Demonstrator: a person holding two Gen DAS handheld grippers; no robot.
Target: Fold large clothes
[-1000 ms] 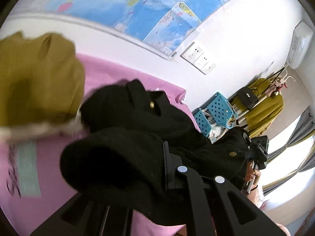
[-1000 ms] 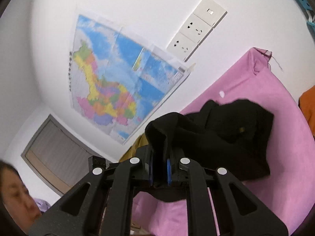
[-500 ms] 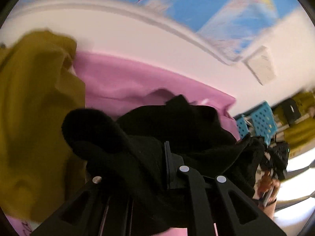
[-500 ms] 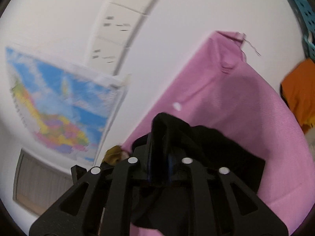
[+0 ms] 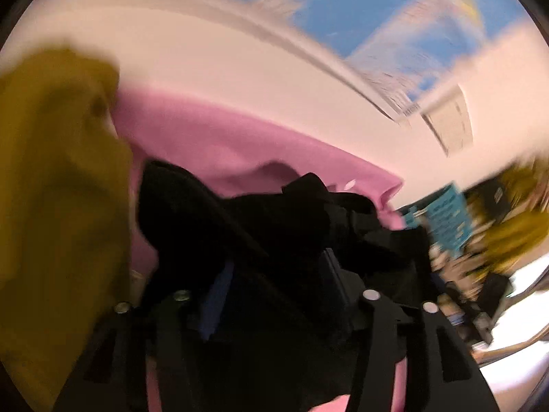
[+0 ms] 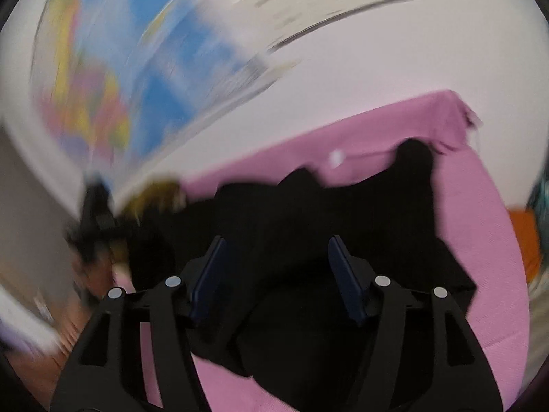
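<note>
Two grippers show, one in each view, and both views are blurry. One black garment [image 6: 343,226] lies in a heap on the pink surface [image 6: 480,240]. It is the only black piece of clothing.

On the right gripper [image 6: 278,274], the fingers stand wide apart with the black cloth lying between and under them. They do not pinch it. On the left gripper [image 5: 274,288], the fingers also stand apart, and black cloth is draped over and between them, so I cannot tell if any of it is caught.

In the right view, the pink surface has bare room to the right of the black garment and a little behind it, up to the far edge by the white wall [image 6: 377,51]. The far right corner of the pink cover [image 6: 459,113] hangs bunched up. One orange cloth [image 6: 525,240] sits just past the right edge.

In the left view, one mustard-yellow garment [image 5: 51,189] fills the left side, touching the black garment. Pink room lies behind the black heap, up to the wall.

One map [image 5: 377,17] hangs on the wall. One white socket panel [image 5: 449,120] sits beside it. Blue baskets [image 5: 446,219] stand past the right end of the surface; they are too blurry to count or to see what is inside. More yellow clothes [image 5: 514,226] hang behind them.
</note>
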